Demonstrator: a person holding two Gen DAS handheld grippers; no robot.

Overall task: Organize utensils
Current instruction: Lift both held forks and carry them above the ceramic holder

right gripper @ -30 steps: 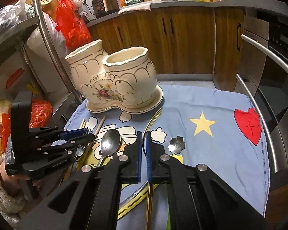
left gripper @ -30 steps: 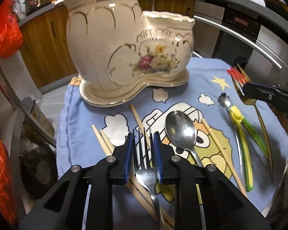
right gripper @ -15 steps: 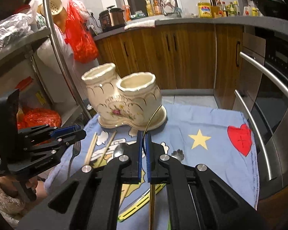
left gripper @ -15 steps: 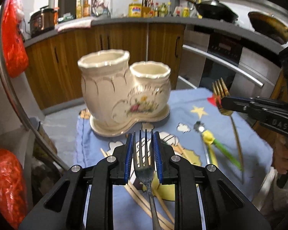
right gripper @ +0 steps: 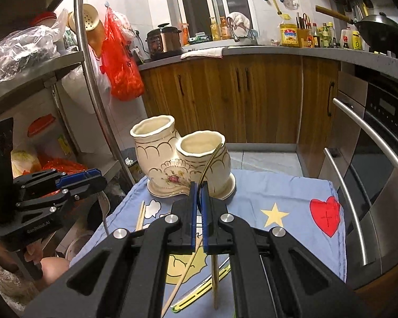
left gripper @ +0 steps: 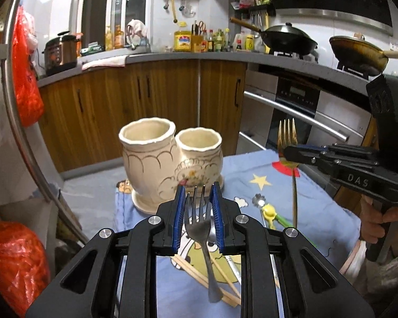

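— Left wrist view first: what do we have now that we lacked a second ago?

— We have both forks off the cloth. Our left gripper [left gripper: 197,209] holds the silver fork [left gripper: 200,228] across its neck, jaws narrow and pressed on it, tines up, handle hanging down over the chopsticks [left gripper: 199,275] that lie near the front edge of the tabletop [left gripper: 331,212]. A second ago that fork was only just clear of the blue cloth; now the holder's mouths sit below our line of sight.

— And our other hand?

— Our right gripper [right gripper: 198,204] has its jaws almost fully together on the gold fork [left gripper: 288,137], which has risen the same way; from the left wrist view its tines stand upright over the right edge of the tabletop, handle dangling.

— Where does that leave the ceramic holder [left gripper: 169,164]?

— It stands at the far edge of the tabletop, both cups empty as far as we see. We judge the pick-up done and the carry begun: next we need each fork over a cup, lowered handle first.

— What is left?

— The spoon [left gripper: 212,232], the chopsticks and the green-and-yellow utensil [left gripper: 270,212] lie on the cloth.
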